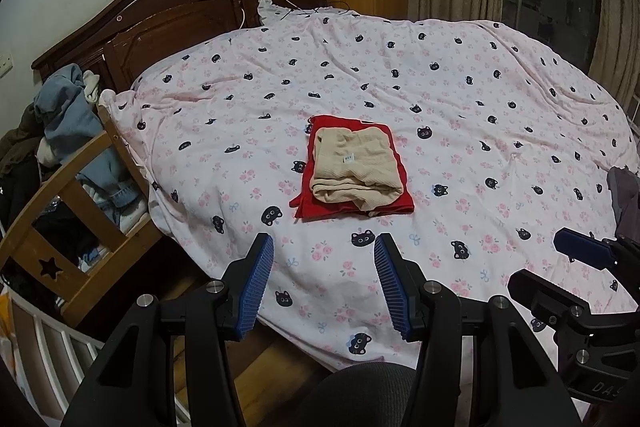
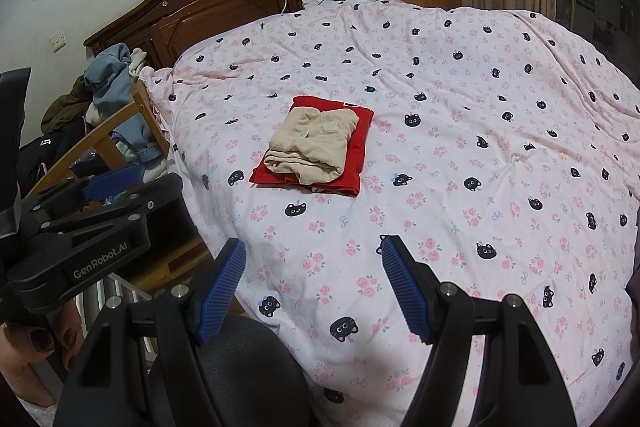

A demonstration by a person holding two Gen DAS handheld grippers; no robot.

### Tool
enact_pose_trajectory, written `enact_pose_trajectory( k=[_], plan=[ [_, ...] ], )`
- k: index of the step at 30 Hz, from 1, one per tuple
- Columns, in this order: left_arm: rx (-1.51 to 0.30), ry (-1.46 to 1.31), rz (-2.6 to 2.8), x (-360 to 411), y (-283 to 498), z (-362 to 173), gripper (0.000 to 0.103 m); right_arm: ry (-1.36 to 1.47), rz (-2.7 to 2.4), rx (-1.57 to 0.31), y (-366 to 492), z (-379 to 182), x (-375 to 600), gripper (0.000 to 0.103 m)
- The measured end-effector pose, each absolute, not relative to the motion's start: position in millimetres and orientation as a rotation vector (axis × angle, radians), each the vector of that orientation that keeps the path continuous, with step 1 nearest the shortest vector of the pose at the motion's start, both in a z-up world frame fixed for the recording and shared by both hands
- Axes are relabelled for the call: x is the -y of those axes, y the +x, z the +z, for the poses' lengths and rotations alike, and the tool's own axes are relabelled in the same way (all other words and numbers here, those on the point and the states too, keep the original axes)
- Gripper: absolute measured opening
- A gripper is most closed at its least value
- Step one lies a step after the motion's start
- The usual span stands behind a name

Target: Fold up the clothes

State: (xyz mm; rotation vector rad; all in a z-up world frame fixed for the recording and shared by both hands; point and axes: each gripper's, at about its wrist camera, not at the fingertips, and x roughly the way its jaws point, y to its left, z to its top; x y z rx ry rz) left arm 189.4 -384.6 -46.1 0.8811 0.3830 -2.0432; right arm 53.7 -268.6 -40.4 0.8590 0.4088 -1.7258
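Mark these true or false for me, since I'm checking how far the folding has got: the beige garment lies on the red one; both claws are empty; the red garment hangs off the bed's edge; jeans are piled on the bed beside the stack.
1. The beige garment lies folded on the red garment. True.
2. The left claw and the right claw are empty. True; both stand open above the bedspread.
3. The red garment hangs off the bed's edge. False; it lies flat, mid-bed.
4. Jeans are piled on the bed beside the stack. False; the denim clothing is heaped off the bed, by the headboard.
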Motion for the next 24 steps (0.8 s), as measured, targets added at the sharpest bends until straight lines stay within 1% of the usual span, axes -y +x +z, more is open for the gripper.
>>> enact_pose_trajectory(
  k=[13, 24],
  plan=[
    [-0.486, 0.874, -2.063, 390.4, 194.6, -49.1, 0.048, 0.857, -1.728, -0.417, 54.3, -41.0, 269.6, 0.073],
    [-0.444, 0.858, -2.066, 386.0, 193.2, -44.5, 0.048, 0.855, -1.73, -0.416, 55.0, -40.4, 269.6, 0.073]
  ],
)
